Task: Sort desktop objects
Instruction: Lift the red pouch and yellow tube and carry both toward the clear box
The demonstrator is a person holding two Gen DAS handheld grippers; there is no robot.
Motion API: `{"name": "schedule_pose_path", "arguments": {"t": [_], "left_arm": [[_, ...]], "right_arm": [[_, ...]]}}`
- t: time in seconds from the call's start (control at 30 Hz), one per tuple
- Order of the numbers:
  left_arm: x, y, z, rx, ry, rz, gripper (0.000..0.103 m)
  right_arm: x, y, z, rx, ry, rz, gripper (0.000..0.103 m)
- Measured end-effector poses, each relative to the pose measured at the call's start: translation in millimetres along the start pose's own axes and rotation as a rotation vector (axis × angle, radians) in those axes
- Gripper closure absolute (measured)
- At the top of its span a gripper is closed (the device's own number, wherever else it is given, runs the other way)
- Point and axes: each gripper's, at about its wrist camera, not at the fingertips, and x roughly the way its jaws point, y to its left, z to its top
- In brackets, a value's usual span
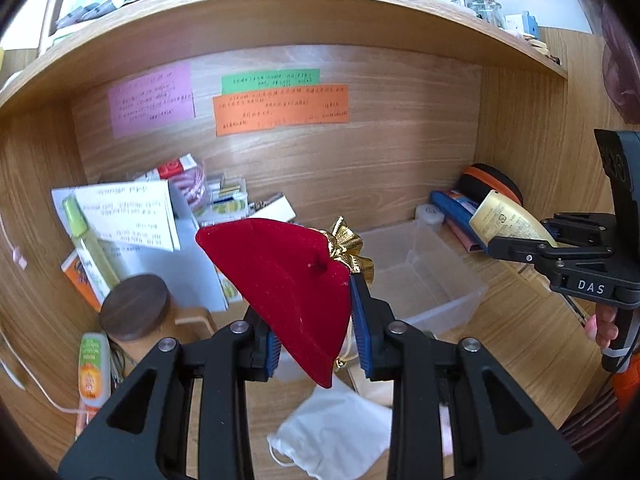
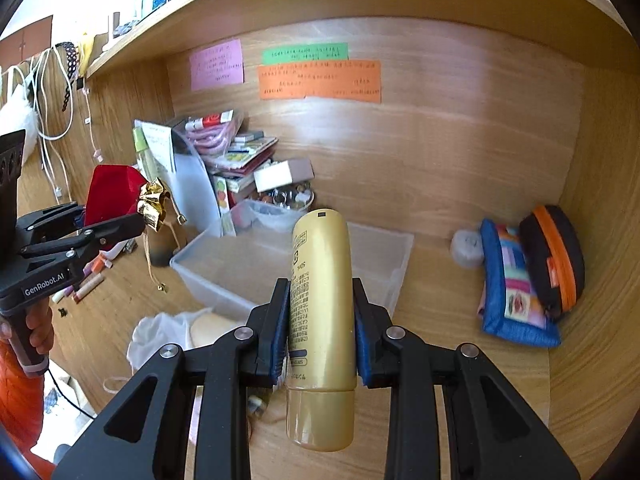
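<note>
My left gripper (image 1: pixel 318 320) is shut on a red velvet pouch (image 1: pixel 284 284) with a gold ribbon (image 1: pixel 350 246), held above the desk left of a clear plastic bin (image 1: pixel 416 276). It also shows in the right wrist view (image 2: pixel 132 220) with the pouch (image 2: pixel 110 194). My right gripper (image 2: pixel 322 320) is shut on a gold tube (image 2: pixel 322 304) with its cap toward me, just in front of the bin (image 2: pixel 288 256). It shows in the left wrist view (image 1: pixel 490 242) with the tube (image 1: pixel 508 220) at the right.
A pile of books, papers and boxes (image 1: pixel 160 216) fills the back left corner. A jar with a dark wooden lid (image 1: pixel 134 306) stands front left. A white cloth bag (image 1: pixel 336 432) lies in front. A blue pouch (image 2: pixel 512 284) and black-orange case (image 2: pixel 554 256) sit right.
</note>
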Motion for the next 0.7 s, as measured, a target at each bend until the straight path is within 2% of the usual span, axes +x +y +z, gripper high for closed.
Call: {"name": "schedule_pose_path", "arguments": {"t": [0.33, 0.7], "left_arm": [[30, 9, 23, 0.018, 0.013, 0.012, 0.073], [95, 13, 28, 0.038, 0.100, -0.006, 0.073]], "right_arm": [[23, 1, 27, -0.027, -0.018, -0.006, 0.078], [74, -7, 38, -0.037, 0.018, 0.008, 0.078]]}}
